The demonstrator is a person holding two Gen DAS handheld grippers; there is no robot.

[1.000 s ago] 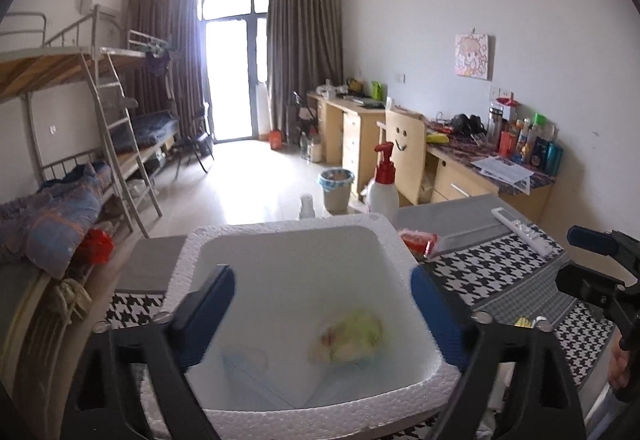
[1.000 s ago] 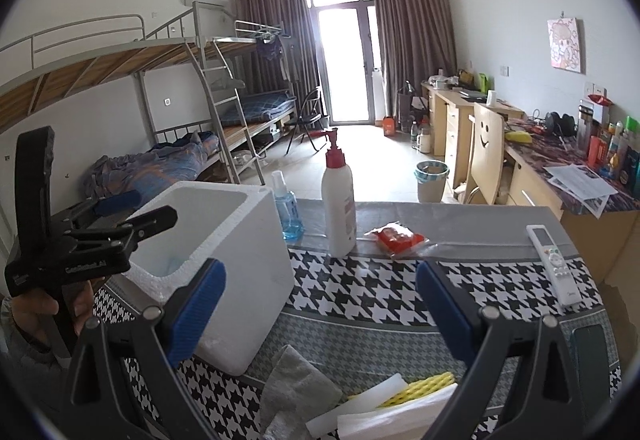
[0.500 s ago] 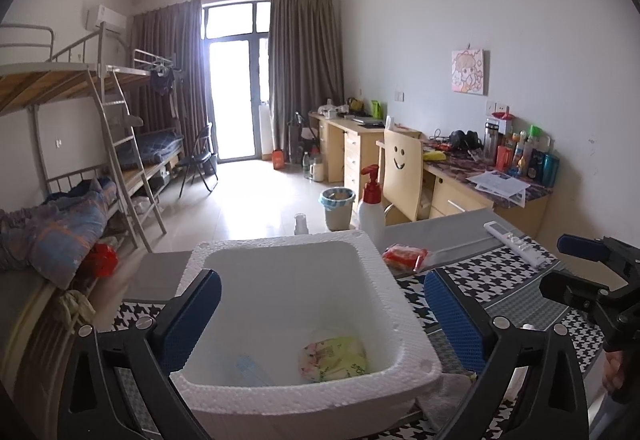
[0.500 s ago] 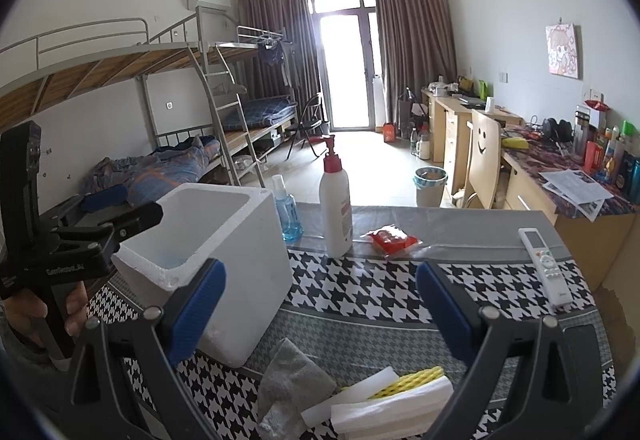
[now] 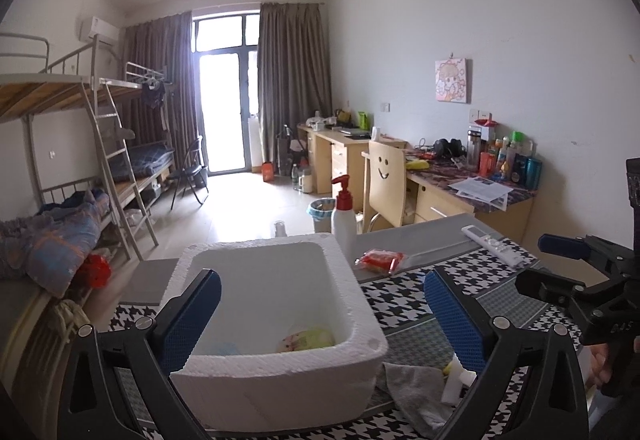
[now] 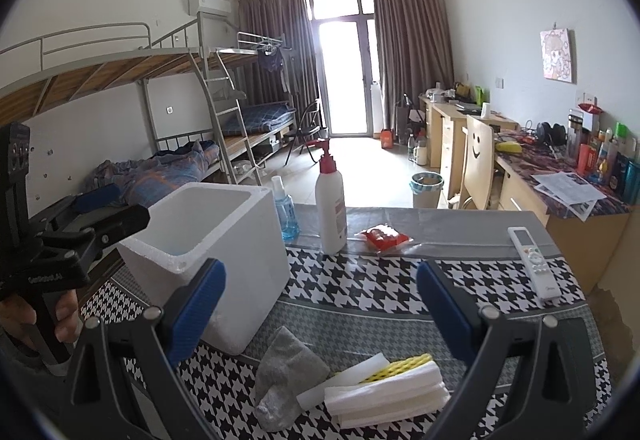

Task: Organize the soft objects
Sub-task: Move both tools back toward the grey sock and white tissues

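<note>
A white foam box (image 5: 280,364) stands on the houndstooth table cloth (image 6: 360,280). On its bottom lie a yellow-green soft toy (image 5: 308,339) and a pale blue item (image 5: 222,348). My left gripper (image 5: 320,280) is open above the box's near rim, holding nothing. To the right of the box lie a grey cloth (image 6: 284,372), a stack of white foam sheets (image 6: 384,396) and a yellow foam net (image 6: 396,364). My right gripper (image 6: 320,268) is open over them, a little above, with nothing between its fingers. In the right wrist view the left gripper (image 6: 128,206) shows beside the box.
Behind the box stand a white pump bottle (image 6: 330,200) and a small blue spray bottle (image 6: 285,212). A red packet (image 6: 384,234) and a white remote (image 6: 534,264) lie further right on the table. Bunk beds, desks and a chair fill the room beyond.
My left gripper has drawn back and lifted from over the box, with its jaws wider. The whole box now shows. My right gripper has backed off slightly, so the cloth and foam show more.
</note>
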